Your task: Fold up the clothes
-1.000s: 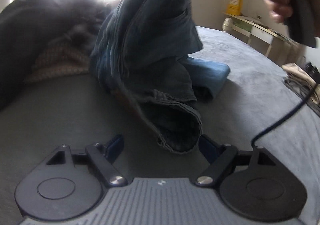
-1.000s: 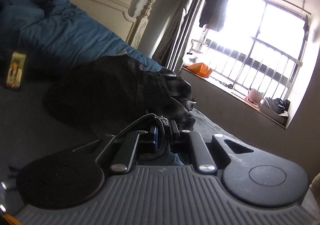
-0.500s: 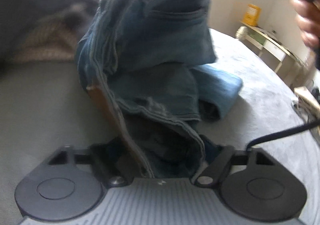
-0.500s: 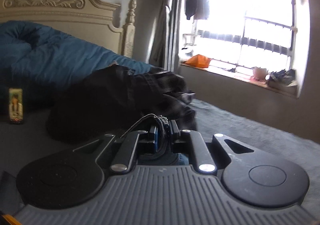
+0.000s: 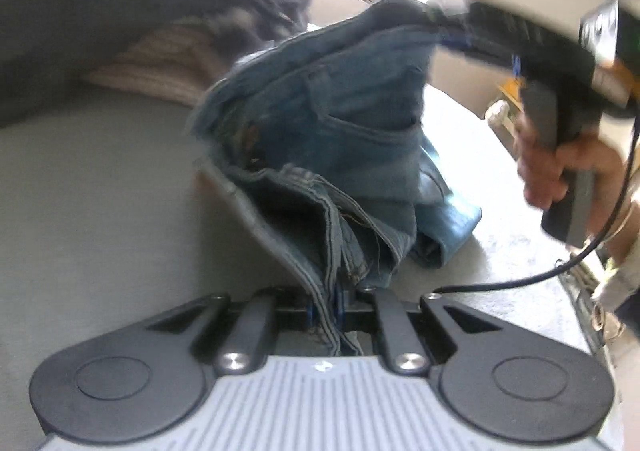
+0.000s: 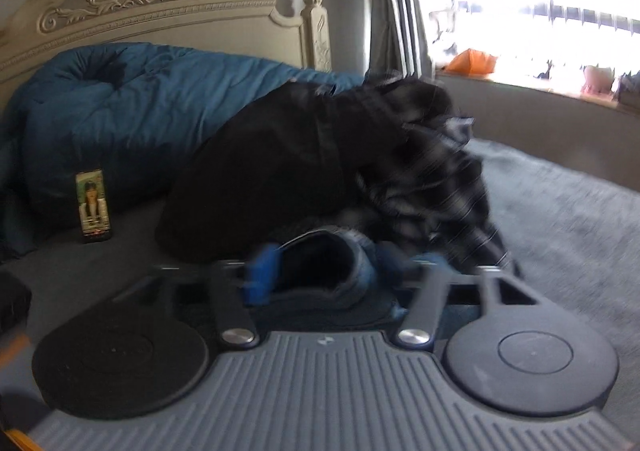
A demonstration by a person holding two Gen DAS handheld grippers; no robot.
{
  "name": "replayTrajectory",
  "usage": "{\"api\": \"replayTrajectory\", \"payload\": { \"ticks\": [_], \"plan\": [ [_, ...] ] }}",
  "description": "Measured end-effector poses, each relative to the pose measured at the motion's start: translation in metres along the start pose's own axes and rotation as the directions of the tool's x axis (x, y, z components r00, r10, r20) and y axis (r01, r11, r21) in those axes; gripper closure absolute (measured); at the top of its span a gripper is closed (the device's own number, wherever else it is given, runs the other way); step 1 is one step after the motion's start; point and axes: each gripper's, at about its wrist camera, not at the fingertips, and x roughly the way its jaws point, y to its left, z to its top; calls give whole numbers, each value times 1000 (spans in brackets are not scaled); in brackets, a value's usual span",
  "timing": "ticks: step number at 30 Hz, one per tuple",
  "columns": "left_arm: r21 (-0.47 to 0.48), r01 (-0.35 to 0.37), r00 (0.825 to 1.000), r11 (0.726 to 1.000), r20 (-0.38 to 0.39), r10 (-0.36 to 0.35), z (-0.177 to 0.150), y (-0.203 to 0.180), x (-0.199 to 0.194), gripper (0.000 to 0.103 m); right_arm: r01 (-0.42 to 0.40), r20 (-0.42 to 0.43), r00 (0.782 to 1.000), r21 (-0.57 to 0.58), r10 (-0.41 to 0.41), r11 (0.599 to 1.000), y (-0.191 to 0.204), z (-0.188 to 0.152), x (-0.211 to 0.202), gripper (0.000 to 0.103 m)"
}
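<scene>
A pair of blue jeans (image 5: 344, 139) is bunched up over the grey bed. My left gripper (image 5: 334, 303) is shut on a hem edge of the jeans at its fingertips. In the left wrist view the right gripper (image 5: 452, 35) reaches in from the upper right, at the top fold of the jeans. In the right wrist view my right gripper (image 6: 336, 271) has its blue fingers (image 6: 260, 275) spread wide, with a dark fold of the jeans (image 6: 332, 271) lying between them.
A heap of dark clothes (image 6: 320, 163) lies on the bed behind the jeans, over a beige knit (image 5: 160, 63). A blue duvet (image 6: 132, 107) is against the headboard, with a phone (image 6: 93, 207) leaning on it. A black cable (image 5: 560, 267) trails across the grey bedspread (image 5: 100, 211).
My left gripper moved in and closed on the jeans hem. My right gripper lowered and opened; it was shut on the jeans before.
</scene>
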Motion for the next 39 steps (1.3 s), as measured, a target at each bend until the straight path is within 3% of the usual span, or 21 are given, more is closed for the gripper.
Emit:
{"api": "replayTrajectory", "payload": {
  "ticks": [1, 3, 8, 13, 14, 15, 17, 18, 22, 23, 25, 28, 31, 33, 36, 39],
  "plan": [
    [-7, -6, 1000, 1000, 2, 6, -1, 7, -7, 93, -18, -15, 1000, 6, 18, 1000, -1, -3, 2, 31],
    [-26, -23, 1000, 999, -2, 23, -5, 20, -17, 93, -61, -60, 996, 6, 61, 998, -2, -12, 7, 16],
    [-65, -44, 999, 997, -14, 44, -14, 49, -34, 93, -128, -185, 975, -26, 121, 991, 5, -40, 23, 15],
    [-29, -66, 997, 997, -42, 64, -17, 57, -28, 92, -195, -241, 954, -50, 178, 979, 28, -62, 39, 19],
    [-13, -70, 997, 997, -45, 69, -18, 55, -24, 91, -201, -255, 951, -85, 174, 976, 37, -66, 42, 37],
    [6, -79, 996, 997, -45, 79, -20, 51, -19, 89, -189, -267, 952, -136, 148, 973, 46, -69, 45, 63],
    [26, -105, 993, 994, -41, 106, -22, 44, -10, 81, -135, -267, 961, -233, 70, 963, 64, -72, 46, 83],
    [31, -122, 991, 992, -43, 123, -24, 41, -6, 74, -105, -246, 968, -262, 38, 959, 71, -71, 43, 87],
    [45, -164, 986, 985, -3, 164, -29, 35, 5, 71, 8, -135, 990, -253, -43, 967, 78, -58, 23, 93],
    [54, -167, 986, 984, 18, 167, -28, 31, 2, 74, 34, -109, 992, -245, -63, 969, 79, -55, 17, 94],
    [71, -175, 983, 982, 61, 171, -25, 25, -2, 90, 94, -62, 992, -234, -111, 968, 79, -49, 2, 95],
    [96, -189, 976, 977, 125, 176, -21, 16, -9, 94, 197, 9, 980, -206, -199, 959, 74, -40, -22, 96],
    [150, -140, 976, 979, 189, 111, -8, -6, -33, 94, 310, 99, 949, -159, -298, 937, 62, -30, -54, 96],
    [190, -103, 972, 976, 229, 58, 3, -22, -51, 94, 393, 168, 914, -145, -369, 908, 56, -21, -82, 96],
    [289, -49, 959, 956, 281, -36, 16, -54, -78, 94, 502, 273, 847, -124, -457, 856, 52, -5, -128, 96],
    [385, 76, 939, 920, 283, -196, 18, -93, -97, 94, 595, 379, 763, -96, -524, 798, 52, 10, -176, 96]
  ]
}}
